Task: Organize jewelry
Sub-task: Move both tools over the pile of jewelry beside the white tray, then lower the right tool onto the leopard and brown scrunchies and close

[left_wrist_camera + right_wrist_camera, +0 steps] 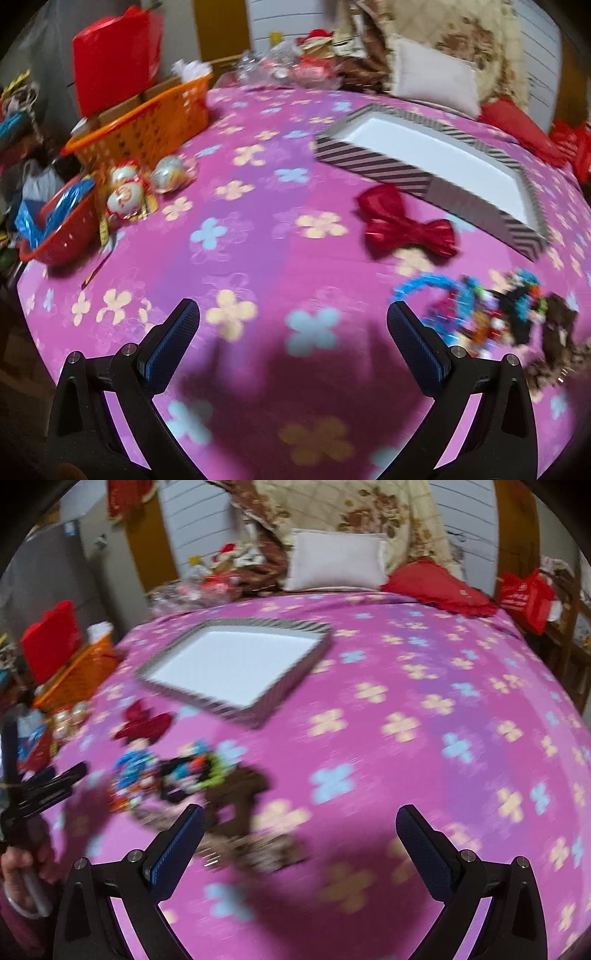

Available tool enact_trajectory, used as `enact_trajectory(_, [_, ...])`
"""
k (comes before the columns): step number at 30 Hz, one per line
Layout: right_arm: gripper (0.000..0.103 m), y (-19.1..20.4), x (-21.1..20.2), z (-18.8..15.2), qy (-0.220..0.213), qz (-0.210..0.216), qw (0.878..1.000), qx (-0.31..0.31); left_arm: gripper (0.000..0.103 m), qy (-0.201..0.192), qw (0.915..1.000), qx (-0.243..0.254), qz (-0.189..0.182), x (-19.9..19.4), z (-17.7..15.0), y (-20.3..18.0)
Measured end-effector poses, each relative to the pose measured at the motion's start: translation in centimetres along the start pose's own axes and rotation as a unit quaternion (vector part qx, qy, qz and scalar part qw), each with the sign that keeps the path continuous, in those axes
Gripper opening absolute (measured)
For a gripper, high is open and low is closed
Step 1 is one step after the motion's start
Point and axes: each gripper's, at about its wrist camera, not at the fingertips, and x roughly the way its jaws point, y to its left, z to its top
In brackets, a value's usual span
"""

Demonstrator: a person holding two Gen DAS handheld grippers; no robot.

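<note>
Fingers of my left gripper (293, 317) stand spread wide over the pink flowered bedspread (258, 206), gripping nothing. My right gripper (301, 823) is spread just as wide, also bare. Between the two lies the blurred heap of colourful jewelry (487, 310), off my left gripper's right fingertip and just ahead of my right gripper's left one. A red bow (406, 225) lies between that heap and the striped box lid (373, 160), which sits open side up, its white inside showing. An orange basket (147, 122) stands at the bed's far left edge.
</note>
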Motion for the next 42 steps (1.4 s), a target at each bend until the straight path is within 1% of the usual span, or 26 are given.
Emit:
enact_trajectory(3, [0.102, 2.5, -0.2, -1.3, 0.003, 0.013, 1.0, -0.015, 0.102, -0.003, 0.9998, -0.004, -0.017, -1.4, -0.6, -0.9])
enact_trajectory(5, [0.102, 3.5, -0.5, -1.9, 0.001, 0.015, 1.0, -0.024, 0.102, -0.001, 0.9996, -0.008, -0.026, -2.4, -1.3, -1.4])
enact_trajectory(10, [0.102, 4.9, -1.0, -2.7, -0.002, 0.03, 0.999, -0.024, 0.102, -0.011, 0.9995, -0.013, -0.025, -4.2, -2.1, -2.1])
enact_trajectory(12, [0.102, 5.3, -1.2, -2.9, -0.007, 0.027, 0.999, -0.024, 0.102, -0.015, 0.9995, -0.011, -0.027, -4.3, -2.2, -2.2])
enact_trajectory(18, [0.102, 5.5, -1.8, -3.3, -0.019, 0.021, 0.999, -0.027, 0.102, -0.023, 0.9995, 0.002, -0.022, -5.5, -2.9, -3.3])
enact_trajectory(25, [0.102, 5.7, -2.4, -3.3, -0.035, -0.007, 0.998, -0.042, 0.102, -0.021, 0.9995, 0.006, -0.022, -5.9, -3.3, -3.7])
enact_trajectory(42, [0.102, 5.6, -2.0, -3.6, -0.026, -0.016, 0.998, -0.047, 0.102, -0.022, 0.9995, 0.005, -0.02, -6.3, -3.7, -4.0])
